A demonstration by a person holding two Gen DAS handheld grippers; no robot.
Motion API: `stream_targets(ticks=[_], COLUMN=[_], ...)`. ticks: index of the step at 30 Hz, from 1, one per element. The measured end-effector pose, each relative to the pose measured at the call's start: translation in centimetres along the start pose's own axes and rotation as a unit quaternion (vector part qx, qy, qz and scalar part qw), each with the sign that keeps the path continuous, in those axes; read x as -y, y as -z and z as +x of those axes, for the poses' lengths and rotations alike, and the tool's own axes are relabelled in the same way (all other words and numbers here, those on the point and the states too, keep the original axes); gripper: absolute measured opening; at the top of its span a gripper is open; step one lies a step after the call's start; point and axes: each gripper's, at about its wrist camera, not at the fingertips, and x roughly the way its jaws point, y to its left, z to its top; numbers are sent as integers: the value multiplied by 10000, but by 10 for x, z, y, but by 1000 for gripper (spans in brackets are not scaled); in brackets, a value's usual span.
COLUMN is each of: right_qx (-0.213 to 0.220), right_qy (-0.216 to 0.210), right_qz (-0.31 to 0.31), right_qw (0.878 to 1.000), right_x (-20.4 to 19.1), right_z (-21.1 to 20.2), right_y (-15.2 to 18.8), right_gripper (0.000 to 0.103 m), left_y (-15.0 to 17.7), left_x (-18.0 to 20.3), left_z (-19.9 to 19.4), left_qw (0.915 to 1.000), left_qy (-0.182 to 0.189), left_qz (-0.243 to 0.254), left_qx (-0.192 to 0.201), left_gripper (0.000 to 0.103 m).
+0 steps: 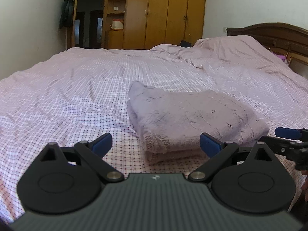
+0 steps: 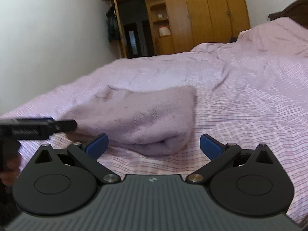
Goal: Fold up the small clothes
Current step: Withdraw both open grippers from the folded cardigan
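Observation:
A folded lilac fleece garment (image 1: 188,115) lies on the bed, several layers thick. It also shows in the right wrist view (image 2: 146,119), slightly blurred. My left gripper (image 1: 156,144) is open and empty, its blue pads just short of the garment's near edge. My right gripper (image 2: 154,144) is open and empty, also just short of the garment. The right gripper shows at the right edge of the left wrist view (image 1: 288,140). The left gripper shows at the left edge of the right wrist view (image 2: 38,128).
The bed carries a pink checked sheet (image 1: 67,96). A rumpled cover (image 1: 231,52) is heaped near the dark headboard (image 1: 279,32). A wooden wardrobe (image 1: 169,13) and a doorway (image 1: 88,19) stand beyond the bed.

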Motion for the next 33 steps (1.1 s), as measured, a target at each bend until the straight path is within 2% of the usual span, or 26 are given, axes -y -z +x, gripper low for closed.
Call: stream_targets(ticks=[6, 27, 33], right_qx=[118, 29, -20], right_qy=[26, -30, -202], right_qz=[-295, -332, -243], right_qw=[9995, 9994, 9995], right_x=[-10, -13, -12], right_z=[-5, -12, -9], right_y=[2, 5, 7], right_gripper=[103, 103, 103], left_y=[4, 8, 9], left_x=[0, 2, 3], left_z=[2, 1, 2], left_qw=[10000, 9999, 9999], left_qy=[15, 12, 80], left_qz=[-14, 65, 67], left_qx=[-60, -89, -115], left_gripper=[99, 99, 99])
